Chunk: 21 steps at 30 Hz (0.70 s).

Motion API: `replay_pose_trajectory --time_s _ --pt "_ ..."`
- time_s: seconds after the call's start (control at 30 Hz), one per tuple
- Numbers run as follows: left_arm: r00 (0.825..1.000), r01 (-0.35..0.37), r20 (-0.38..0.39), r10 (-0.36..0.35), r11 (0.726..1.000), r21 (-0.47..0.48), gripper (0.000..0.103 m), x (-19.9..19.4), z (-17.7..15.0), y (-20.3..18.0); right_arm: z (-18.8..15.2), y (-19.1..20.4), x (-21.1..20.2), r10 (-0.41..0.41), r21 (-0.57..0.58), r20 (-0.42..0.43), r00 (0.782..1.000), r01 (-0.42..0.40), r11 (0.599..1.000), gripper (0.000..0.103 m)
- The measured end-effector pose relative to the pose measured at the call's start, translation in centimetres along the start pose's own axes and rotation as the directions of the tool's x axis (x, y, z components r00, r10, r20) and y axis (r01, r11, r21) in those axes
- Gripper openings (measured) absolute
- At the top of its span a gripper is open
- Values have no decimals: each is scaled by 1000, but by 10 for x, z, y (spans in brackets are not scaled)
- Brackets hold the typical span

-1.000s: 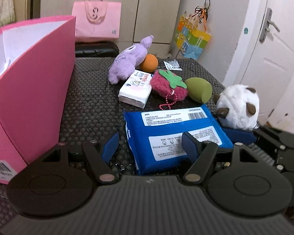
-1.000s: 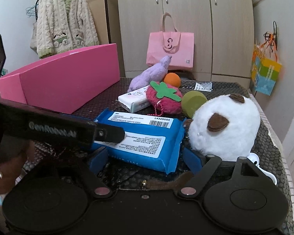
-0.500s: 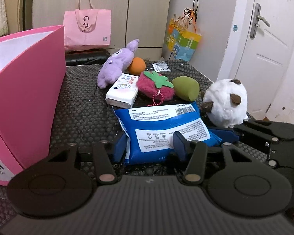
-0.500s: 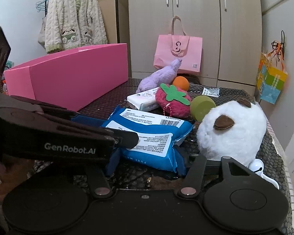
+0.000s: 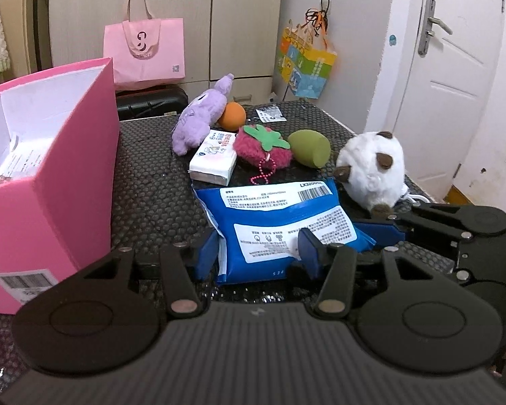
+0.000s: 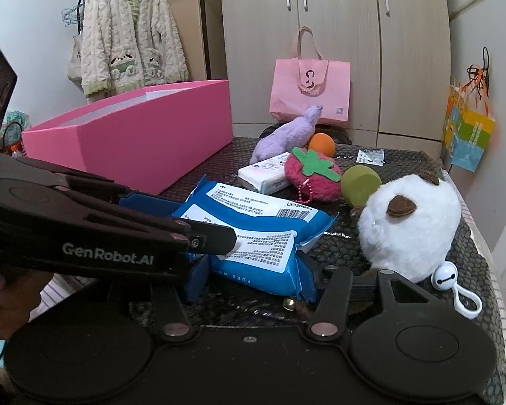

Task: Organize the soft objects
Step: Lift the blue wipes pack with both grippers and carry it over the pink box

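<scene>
A blue wet-wipes pack (image 5: 273,222) (image 6: 253,233) is raised off the black mat, tilted. My left gripper (image 5: 258,251) is shut on its near end. My right gripper (image 6: 253,280) is shut on its other edge and shows in the left wrist view (image 5: 381,229). The left gripper crosses the right wrist view (image 6: 216,239). The open pink box (image 5: 50,175) (image 6: 145,138) stands at the left with papers inside. Beyond lie a white tissue pack (image 5: 214,160), strawberry plush (image 5: 264,146), green sponge (image 5: 310,148), purple plush (image 5: 199,119), orange ball (image 5: 232,116) and white panda plush (image 5: 371,168) (image 6: 408,229).
A white keychain charm (image 6: 447,278) lies by the panda plush. A small packet (image 5: 268,114) lies at the mat's far edge. A black case (image 5: 151,103) and pink tote bag (image 5: 145,50) stand behind. A door (image 5: 455,77) is at the right.
Both grippers closed on the blue wipes pack and lifted it off the mat. The views rose, so the inside of the pink box now shows.
</scene>
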<state>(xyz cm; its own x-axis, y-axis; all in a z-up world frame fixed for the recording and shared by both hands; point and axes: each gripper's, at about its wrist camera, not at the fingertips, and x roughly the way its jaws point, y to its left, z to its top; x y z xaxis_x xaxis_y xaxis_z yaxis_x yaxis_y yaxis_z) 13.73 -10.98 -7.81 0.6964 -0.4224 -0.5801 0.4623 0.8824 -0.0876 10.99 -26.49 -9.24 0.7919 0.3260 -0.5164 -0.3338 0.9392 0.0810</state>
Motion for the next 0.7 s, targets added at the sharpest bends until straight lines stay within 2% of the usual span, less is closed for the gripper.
replay_pose_trajectory --time_s 0.33,0.7 --pt "1000 26 4 -26 1000 14 51 -40 -3 -2 3 17 -29 14 3 3 1000 -14 1000 60" --pt "997 71 -12 -71 997 -21 51 -82 -10 6 14 37 -56 75 40 -70 995 -72 997 60"
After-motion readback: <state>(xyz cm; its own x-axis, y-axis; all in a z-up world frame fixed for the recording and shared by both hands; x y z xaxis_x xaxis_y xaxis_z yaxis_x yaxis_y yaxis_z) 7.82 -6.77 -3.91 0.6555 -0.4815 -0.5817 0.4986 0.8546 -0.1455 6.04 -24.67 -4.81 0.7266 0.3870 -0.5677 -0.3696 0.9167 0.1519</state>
